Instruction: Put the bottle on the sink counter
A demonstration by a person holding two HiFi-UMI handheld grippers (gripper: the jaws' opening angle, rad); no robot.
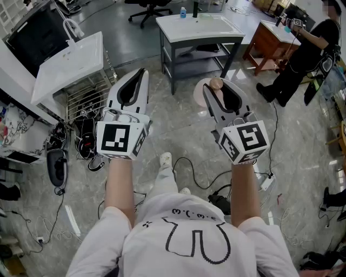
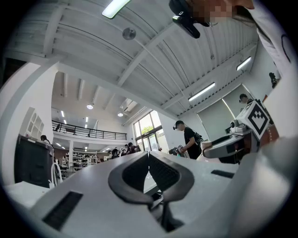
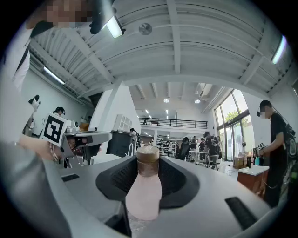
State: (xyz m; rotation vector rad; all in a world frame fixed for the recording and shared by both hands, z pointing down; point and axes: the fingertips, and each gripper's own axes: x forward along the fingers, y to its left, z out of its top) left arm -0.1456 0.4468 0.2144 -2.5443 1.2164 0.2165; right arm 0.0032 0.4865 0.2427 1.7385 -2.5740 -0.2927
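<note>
My right gripper (image 1: 218,86) (image 3: 148,173) is shut on a pale pink bottle (image 3: 143,190) with a brown cap (image 1: 216,83); the bottle's neck sits between the dark pads and its cap points away from me. My left gripper (image 1: 139,76) (image 2: 149,157) is shut with nothing in it, its tips touching. Both are held up in front of my chest, tilted upward. A white sink counter (image 1: 216,33) on a grey frame stands ahead, beyond the right gripper. A second white sink counter (image 1: 65,67) stands at the left.
A small blue bottle (image 1: 183,12) stands on the far sink counter. A person (image 1: 305,51) works at a wooden table (image 1: 267,40) at the right. An office chair (image 1: 148,8) stands at the back. Cables (image 1: 200,181) and a wire rack (image 1: 86,100) lie on the floor.
</note>
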